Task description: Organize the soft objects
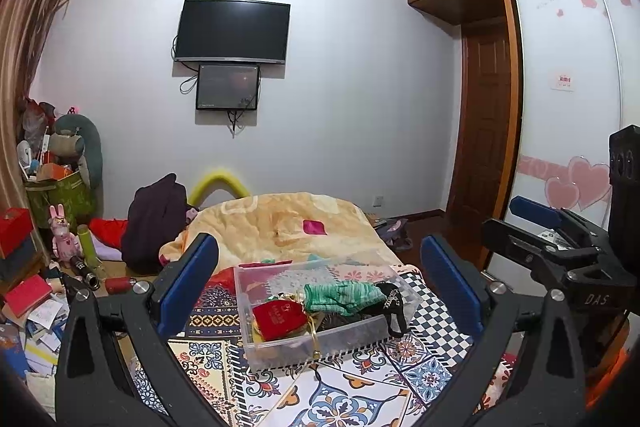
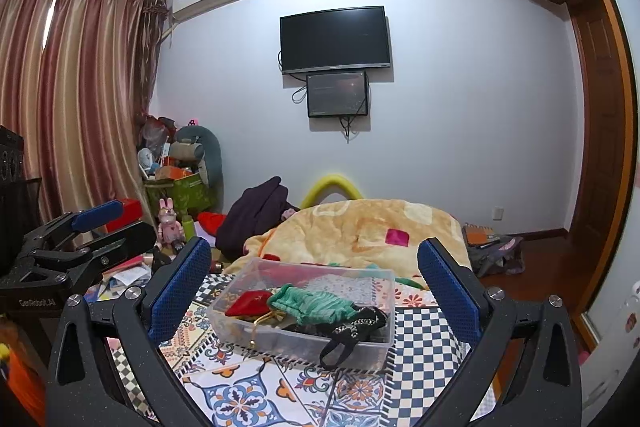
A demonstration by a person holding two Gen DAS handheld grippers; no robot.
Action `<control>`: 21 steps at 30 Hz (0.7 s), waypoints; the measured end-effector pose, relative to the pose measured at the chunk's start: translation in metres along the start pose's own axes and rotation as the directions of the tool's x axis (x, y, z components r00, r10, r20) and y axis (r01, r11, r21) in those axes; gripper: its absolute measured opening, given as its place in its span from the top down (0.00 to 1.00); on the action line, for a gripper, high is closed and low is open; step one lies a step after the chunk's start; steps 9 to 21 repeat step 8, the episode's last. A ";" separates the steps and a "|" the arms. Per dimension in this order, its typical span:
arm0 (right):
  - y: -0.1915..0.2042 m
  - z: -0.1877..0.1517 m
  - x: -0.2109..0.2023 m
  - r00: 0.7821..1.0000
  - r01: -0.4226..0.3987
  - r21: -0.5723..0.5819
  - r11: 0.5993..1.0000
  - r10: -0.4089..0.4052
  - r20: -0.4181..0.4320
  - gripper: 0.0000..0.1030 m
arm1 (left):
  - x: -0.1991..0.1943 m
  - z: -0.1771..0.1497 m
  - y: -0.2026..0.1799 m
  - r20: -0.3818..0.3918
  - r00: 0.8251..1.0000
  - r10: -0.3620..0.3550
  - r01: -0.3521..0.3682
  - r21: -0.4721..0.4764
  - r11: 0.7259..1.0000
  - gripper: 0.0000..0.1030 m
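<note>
Above the clear bin (image 1: 320,323), left gripper (image 1: 320,279) and right gripper (image 2: 314,281) hover level, fingers seemingly spread, empty.

Even indoor light, fisheye-warped dark corners

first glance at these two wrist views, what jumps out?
A clear plastic bin sits dead centre on the patterned bedspread, holding a red pouch and a green knit piece, with a black studded strap hanging over its rim. Both tongs, left and right, are open and empty, framing the bin. Behind, a dark wall TV and floor clutter at left.
</note>
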State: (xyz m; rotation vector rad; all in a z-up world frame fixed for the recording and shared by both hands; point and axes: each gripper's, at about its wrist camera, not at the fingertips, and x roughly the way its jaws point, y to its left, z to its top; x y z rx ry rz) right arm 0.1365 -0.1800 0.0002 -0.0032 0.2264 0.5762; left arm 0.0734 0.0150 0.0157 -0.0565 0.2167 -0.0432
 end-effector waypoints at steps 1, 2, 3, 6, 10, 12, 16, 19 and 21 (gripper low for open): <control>-0.001 0.000 0.000 1.000 0.001 0.001 1.000 -0.001 0.000 0.00 | 0.000 0.000 0.000 -0.001 1.000 0.000 0.000 -0.001 1.000 0.00; 0.000 0.000 0.000 1.000 0.001 0.002 1.000 -0.001 0.000 0.00 | -0.001 -0.001 0.000 -0.002 1.000 -0.003 0.003 -0.001 1.000 0.00; 0.000 0.001 -0.001 1.000 0.001 0.003 1.000 -0.001 -0.001 0.00 | 0.000 -0.001 0.000 -0.003 1.000 -0.007 0.007 -0.001 1.000 0.00; 0.002 0.000 -0.002 1.000 0.003 0.002 1.000 -0.003 -0.002 0.00 | 0.000 0.000 0.000 -0.005 1.000 -0.011 0.011 -0.002 1.000 0.00; 0.002 0.000 -0.001 1.000 0.006 0.001 1.000 -0.006 -0.004 0.00 | -0.001 0.000 0.000 -0.007 1.000 -0.012 0.012 -0.001 1.000 0.00; 0.002 0.000 -0.001 1.000 0.006 0.001 1.000 -0.006 -0.004 0.00 | -0.001 0.000 0.000 -0.007 1.000 -0.012 0.012 -0.001 1.000 0.00; 0.002 0.000 -0.001 1.000 0.006 0.001 1.000 -0.006 -0.004 0.00 | -0.001 0.000 0.000 -0.007 1.000 -0.012 0.012 -0.001 1.000 0.00; 0.002 0.000 -0.001 1.000 0.006 0.001 1.000 -0.006 -0.004 0.00 | -0.001 0.000 0.000 -0.007 1.000 -0.012 0.012 -0.001 1.000 0.00; 0.002 0.000 -0.001 1.000 0.006 0.001 1.000 -0.006 -0.004 0.00 | -0.001 0.000 0.000 -0.007 1.000 -0.012 0.012 -0.001 1.000 0.00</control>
